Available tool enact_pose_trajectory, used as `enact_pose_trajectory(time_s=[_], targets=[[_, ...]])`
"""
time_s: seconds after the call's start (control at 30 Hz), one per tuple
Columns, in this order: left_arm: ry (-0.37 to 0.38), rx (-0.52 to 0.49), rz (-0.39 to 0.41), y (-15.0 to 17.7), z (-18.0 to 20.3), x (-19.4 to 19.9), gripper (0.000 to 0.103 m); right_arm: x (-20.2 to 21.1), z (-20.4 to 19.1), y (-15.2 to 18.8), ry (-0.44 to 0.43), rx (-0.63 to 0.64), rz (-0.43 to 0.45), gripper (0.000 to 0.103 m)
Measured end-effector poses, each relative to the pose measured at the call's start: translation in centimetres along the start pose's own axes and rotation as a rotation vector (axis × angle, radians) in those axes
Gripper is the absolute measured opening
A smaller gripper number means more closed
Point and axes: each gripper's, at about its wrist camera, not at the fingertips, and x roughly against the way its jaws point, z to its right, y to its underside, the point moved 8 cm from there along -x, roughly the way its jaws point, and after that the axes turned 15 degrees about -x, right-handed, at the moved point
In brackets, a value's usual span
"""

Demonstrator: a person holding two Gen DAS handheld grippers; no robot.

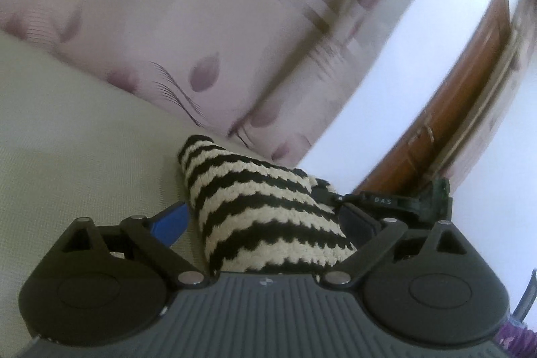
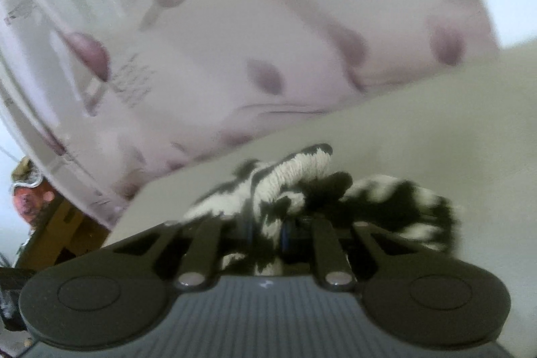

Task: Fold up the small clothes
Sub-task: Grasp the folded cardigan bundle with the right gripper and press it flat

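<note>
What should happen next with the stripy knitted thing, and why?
Probably carry the pinched end across to fold it: the right hand-held gripper is shut on the striped knit, while the left hand-held gripper stands open around it, not pressing.

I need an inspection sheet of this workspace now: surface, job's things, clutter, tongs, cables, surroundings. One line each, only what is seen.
Surface: pale cream bed sheet, smooth.
Job's things: black-and-cream striped knit garment, lying partly bunched on the sheet.
Clutter: nothing seen on the sheet; blurred items at the edge of the right view cannot be identified.
Tongs: left tongs open, garment lying between the fingers, pads not pressing; right tongs shut on the garment.
Cables: nothing seen.
Surroundings: curtain with purple pattern, white wall, brown wooden door.
</note>
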Motion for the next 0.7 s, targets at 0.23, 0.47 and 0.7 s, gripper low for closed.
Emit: enact_pose_trajectory(time_s=[0.23, 0.47, 0.7], targets=[[0.03, -0.107, -0.034, 0.1, 4.0, -5.1, 0.095, 2.9, 4.2, -1.4, 0.016, -0.038, 0.055, 0.015], [0.057, -0.181, -0.074, 2.0, 5.7, -8.5, 0.088, 2.1, 8.7, -0.1, 0.01, -0.131, -0.034, 0.017], [0.037, -0.199, -0.091, 4.0, 5.2, -8.6, 0.088, 7.9, 9.7, 0.0, -0.066, -0.218, 0.179, 0.025]])
